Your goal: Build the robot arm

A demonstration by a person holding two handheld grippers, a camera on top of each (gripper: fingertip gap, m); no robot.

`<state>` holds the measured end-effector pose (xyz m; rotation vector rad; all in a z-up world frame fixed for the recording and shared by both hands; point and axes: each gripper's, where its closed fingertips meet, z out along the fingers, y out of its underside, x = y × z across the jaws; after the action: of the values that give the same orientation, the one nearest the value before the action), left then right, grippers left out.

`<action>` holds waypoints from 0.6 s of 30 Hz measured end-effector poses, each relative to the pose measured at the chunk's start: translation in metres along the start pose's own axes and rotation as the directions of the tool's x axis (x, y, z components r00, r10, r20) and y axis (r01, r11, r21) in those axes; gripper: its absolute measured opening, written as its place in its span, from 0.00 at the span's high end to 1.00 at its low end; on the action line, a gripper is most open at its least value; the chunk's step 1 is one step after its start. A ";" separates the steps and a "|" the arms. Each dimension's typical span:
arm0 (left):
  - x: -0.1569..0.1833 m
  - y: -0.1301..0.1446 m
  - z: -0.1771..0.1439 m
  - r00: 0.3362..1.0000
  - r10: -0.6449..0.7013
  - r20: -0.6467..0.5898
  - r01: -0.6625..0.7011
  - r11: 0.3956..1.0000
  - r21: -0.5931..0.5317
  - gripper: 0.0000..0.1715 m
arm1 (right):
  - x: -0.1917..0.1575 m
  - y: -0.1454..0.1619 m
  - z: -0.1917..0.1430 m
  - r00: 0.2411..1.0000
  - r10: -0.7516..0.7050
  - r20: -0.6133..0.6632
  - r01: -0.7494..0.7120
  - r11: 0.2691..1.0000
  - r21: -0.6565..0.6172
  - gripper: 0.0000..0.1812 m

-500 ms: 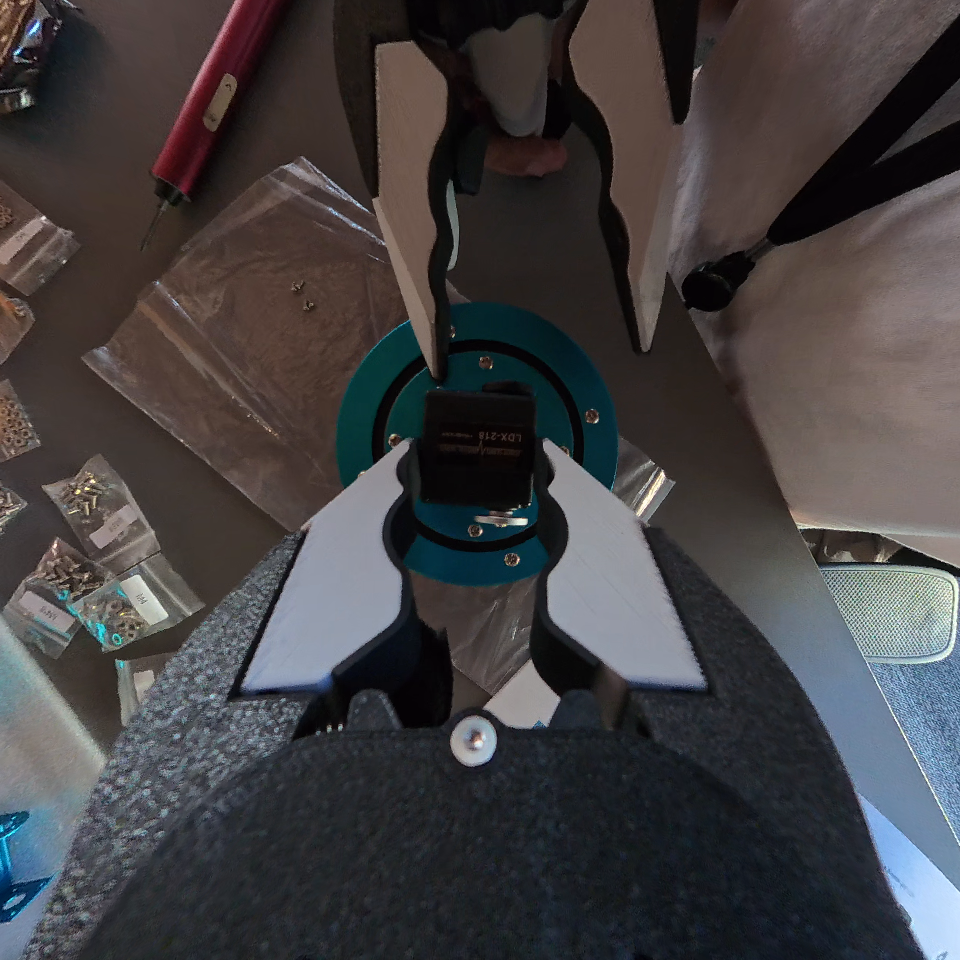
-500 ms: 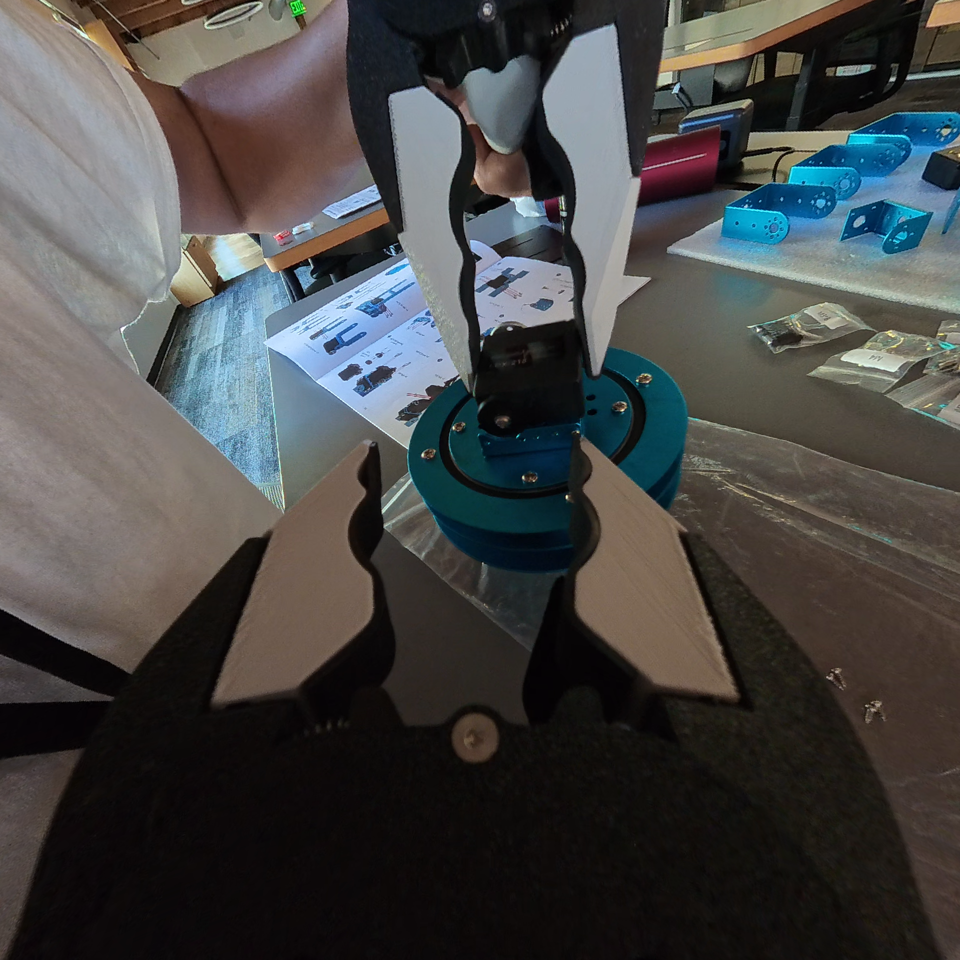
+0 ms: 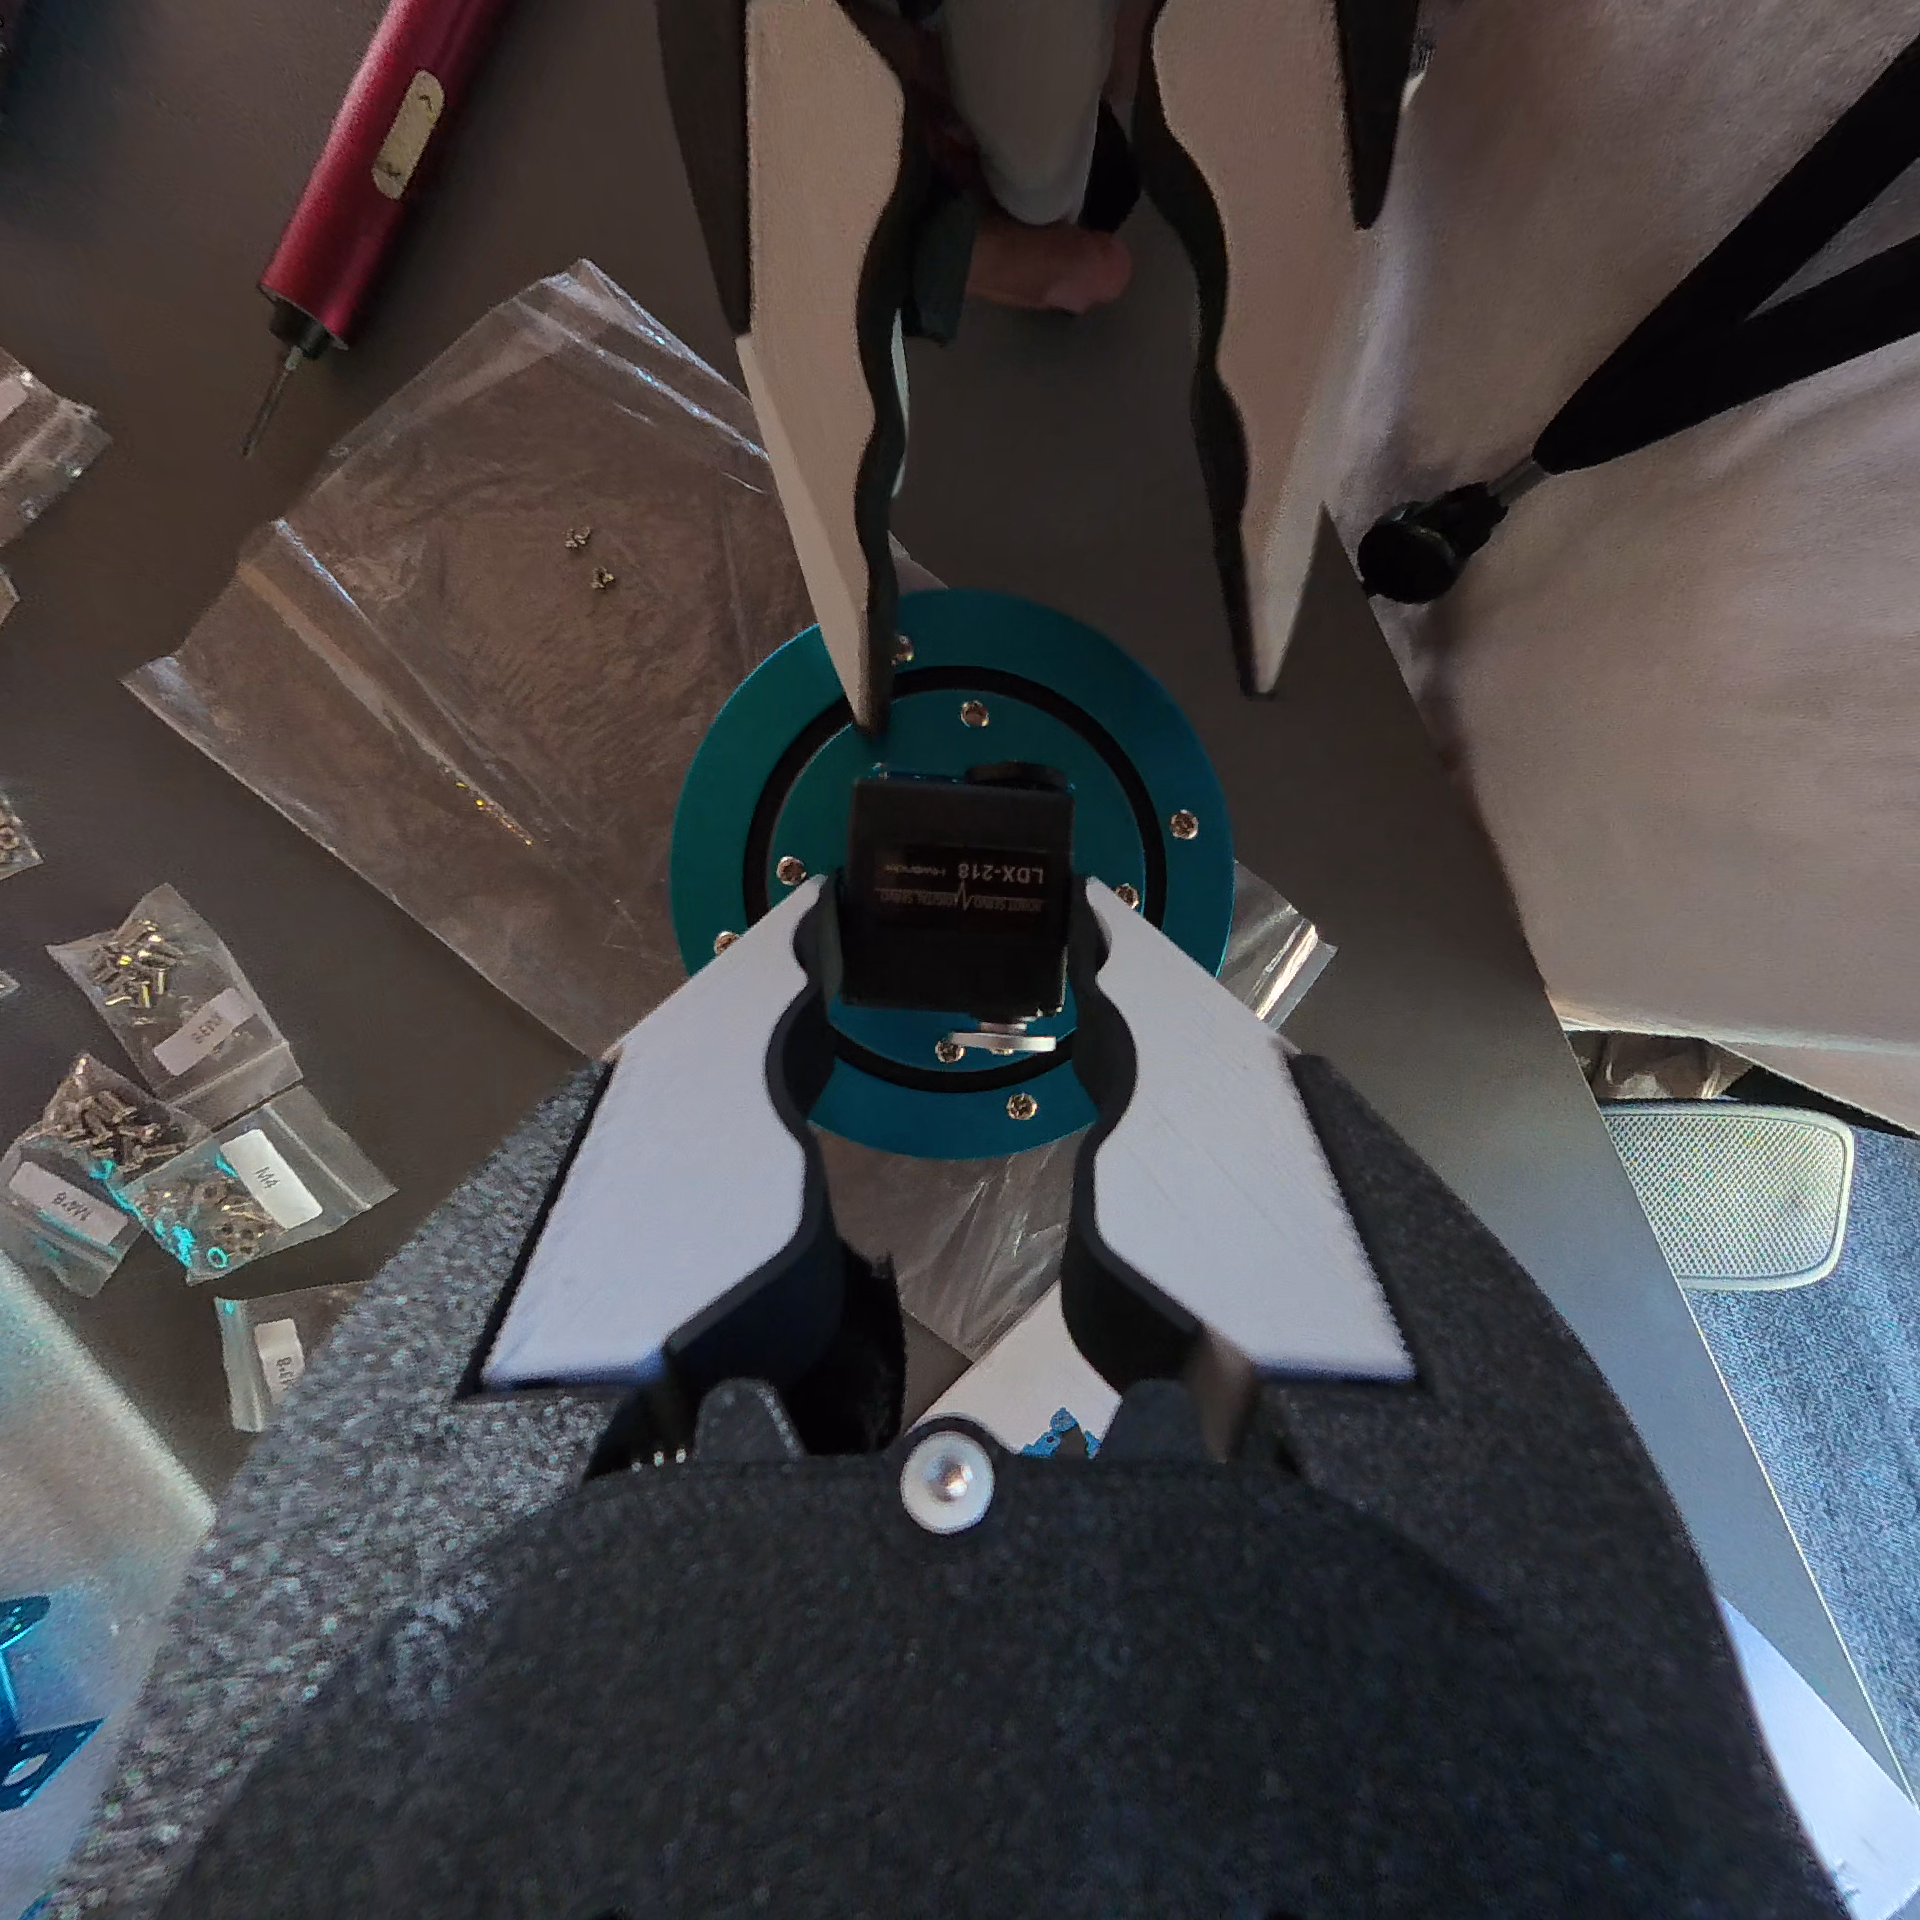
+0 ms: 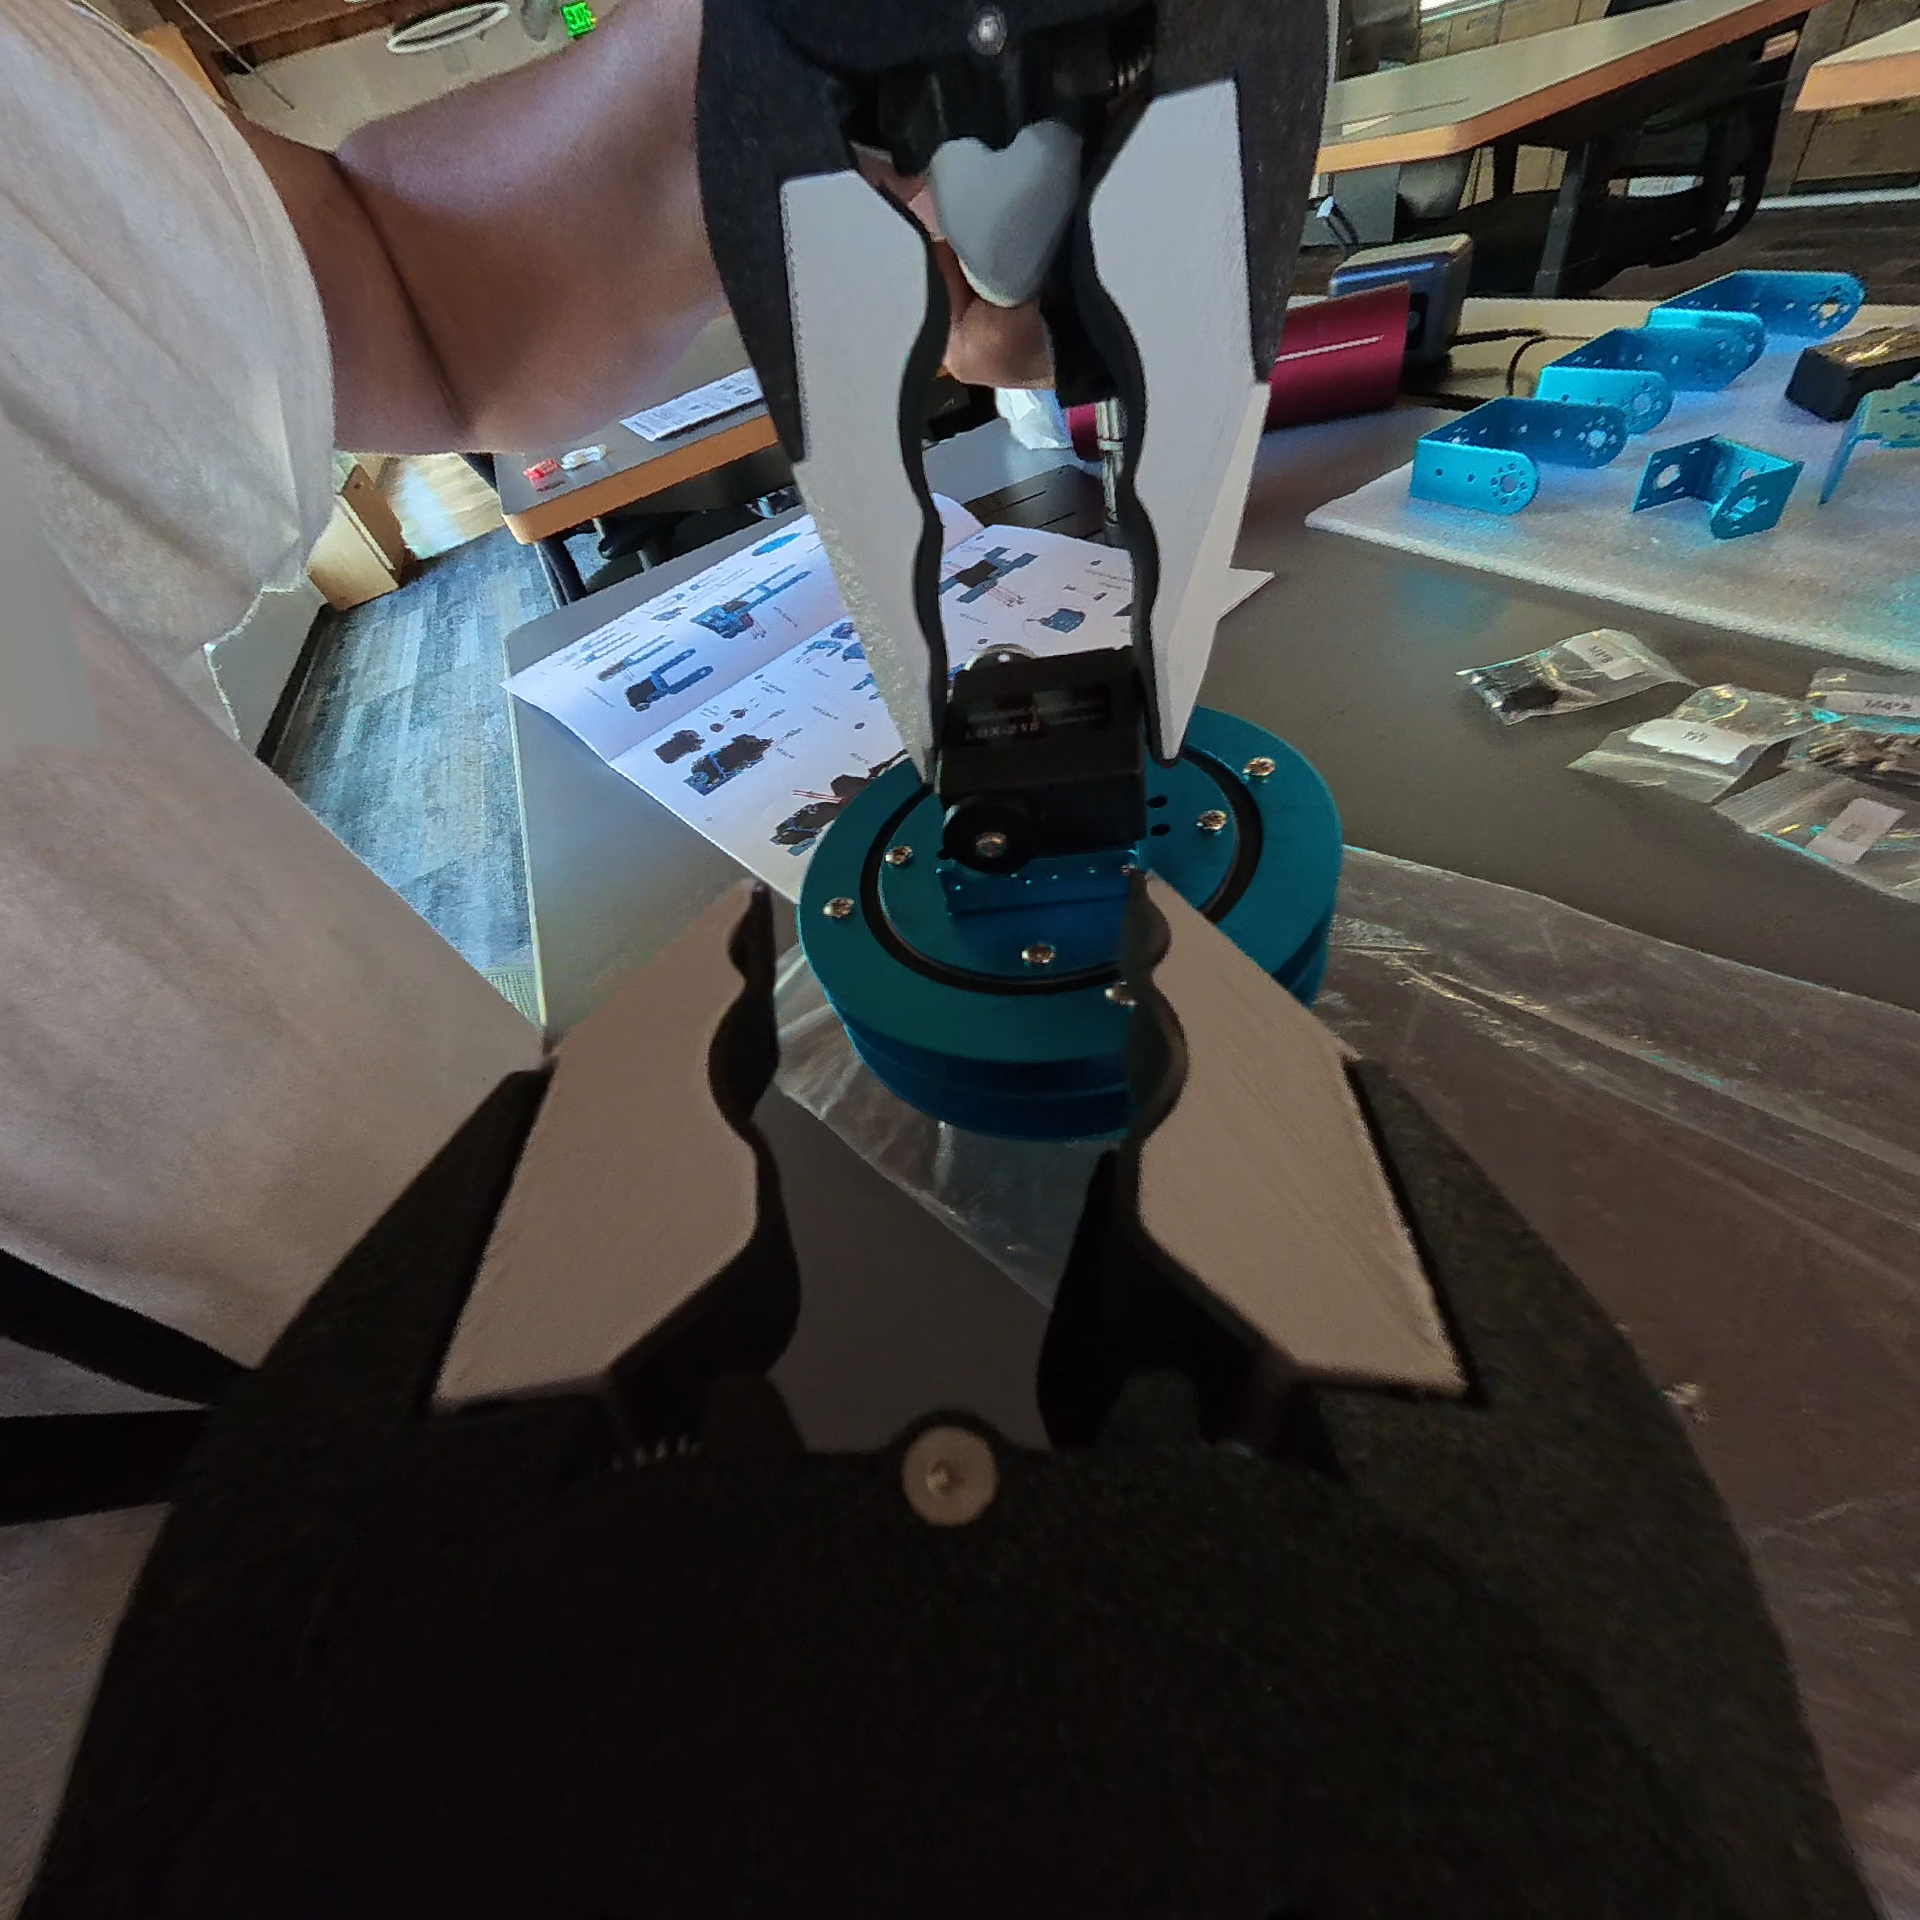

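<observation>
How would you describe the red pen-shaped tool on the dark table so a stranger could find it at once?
Start at the round teal base in the middle of the dark table, then follow the large clear plastic bag beside it towards the far corner. Just past the bag lies the red pen-shaped tool. It is the only red, slim thing there, with a thin metal tip; its neighbours are small clear screw bags.

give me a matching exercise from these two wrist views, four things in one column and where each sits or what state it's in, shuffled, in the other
Things
1. black servo
2. red screwdriver
3. two loose screws
4. right gripper

Places or states
a. open, one fingertip at the teal round base
b. lying on the clear plastic bag
c. lying on the grey table, far from the base
d. between the fingers of the left gripper

Pairs: 1-d, 2-c, 3-b, 4-a
</observation>
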<state>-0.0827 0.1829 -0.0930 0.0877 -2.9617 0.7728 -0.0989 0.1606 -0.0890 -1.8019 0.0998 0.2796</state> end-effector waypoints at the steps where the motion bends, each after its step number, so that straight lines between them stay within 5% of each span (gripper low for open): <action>1: 0.000 0.000 0.000 1.000 -0.003 -0.003 0.003 1.000 0.001 0.75 | 0.003 -0.001 -0.002 1.000 -0.014 -0.015 0.014 1.000 0.000 0.67; 18: 0.000 -0.002 0.002 0.995 -0.021 -0.099 0.015 0.998 -0.061 0.75 | 0.002 0.004 0.003 0.999 -0.025 0.029 0.026 0.998 -0.051 0.70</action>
<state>-0.0825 0.1803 -0.0934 0.0703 -2.8833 0.6642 -0.0985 0.1625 -0.0943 -1.8481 0.0499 0.2918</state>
